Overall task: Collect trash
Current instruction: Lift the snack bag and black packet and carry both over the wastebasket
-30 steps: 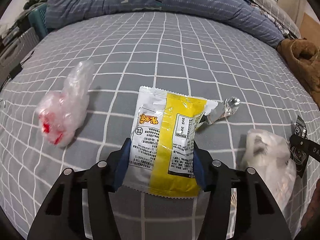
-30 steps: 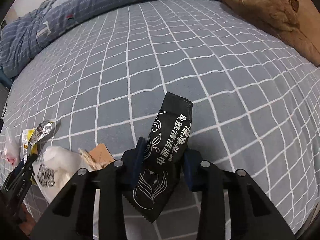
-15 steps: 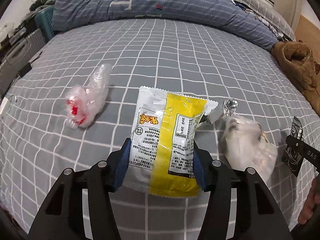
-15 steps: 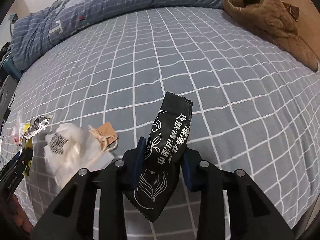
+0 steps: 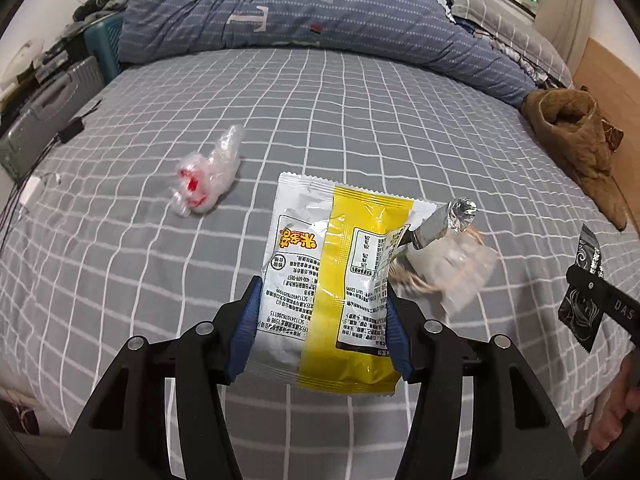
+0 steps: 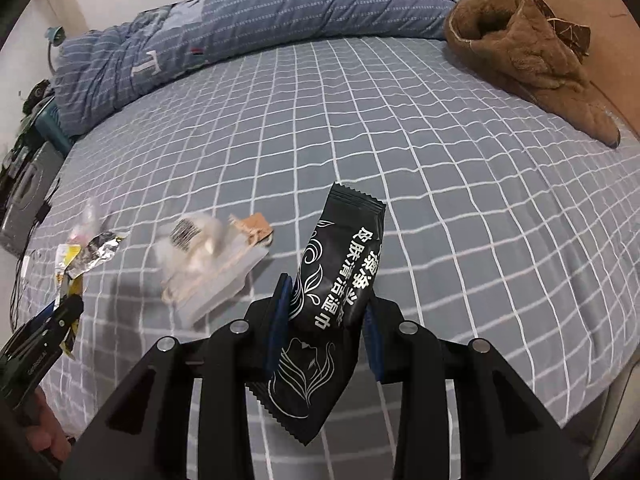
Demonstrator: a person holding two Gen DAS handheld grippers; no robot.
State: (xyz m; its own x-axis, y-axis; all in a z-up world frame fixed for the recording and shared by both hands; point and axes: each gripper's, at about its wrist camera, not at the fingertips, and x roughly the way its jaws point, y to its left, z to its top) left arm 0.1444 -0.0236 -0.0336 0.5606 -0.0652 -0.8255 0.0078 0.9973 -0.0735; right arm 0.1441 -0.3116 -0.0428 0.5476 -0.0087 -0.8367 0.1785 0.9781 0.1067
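Note:
My left gripper (image 5: 320, 316) is shut on a yellow and white snack packet (image 5: 336, 280) with a torn foil corner (image 5: 452, 220), held above the bed. My right gripper (image 6: 326, 320) is shut on a black wet-wipe sachet (image 6: 332, 304); it also shows in the left wrist view (image 5: 580, 292). On the grey checked bedsheet (image 5: 360, 120) lie a crumpled clear bag with red print (image 5: 208, 176) and a blurred white plastic bag with a brown tag and string (image 6: 212, 256), which also shows in the left wrist view (image 5: 456, 268).
A blue striped duvet (image 5: 320, 12) lies along the far side of the bed. A brown fleece garment (image 6: 528, 52) lies at the right edge. A suitcase and clutter (image 5: 44, 96) stand off the left side. The bed's near edge is just below the grippers.
Both grippers have pulled back and up from the bed with their packets. The clear bag and white bag now look farther off.

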